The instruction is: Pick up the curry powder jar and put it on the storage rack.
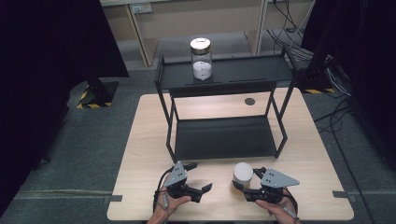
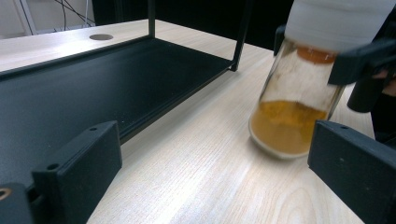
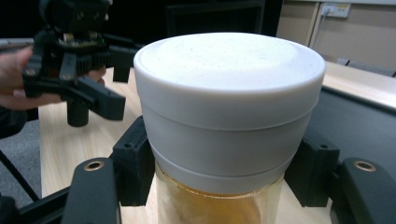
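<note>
Gripping jar point(image 3: 219, 140) below white lid point(image 3: 229, 65), your right gripper point(image 3: 224, 172) clamped shut; needed level lift toward shelf rack point(image 1: 224, 140), upper centre.

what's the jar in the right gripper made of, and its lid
Jar body: looks like clear glass, glossy; the orange powder inside shows through it. Lid: probably matte white plastic, opaque, with a smooth moulded rim. The right gripper is clamped just below the lid.

A pale wood bench point(image 1: 144, 154) stands on grey carpet floor point(image 1: 84, 140). On it sits a black two-tier metal rack point(image 1: 224, 137). Dark curtains point(image 1: 42, 70) hang at both sides. Behind are light wooden frames point(image 1: 140, 35), a wall socket point(image 1: 141, 8), tangled cables point(image 1: 327, 65) and yellow-black hazard tape point(image 1: 91, 105).
</note>
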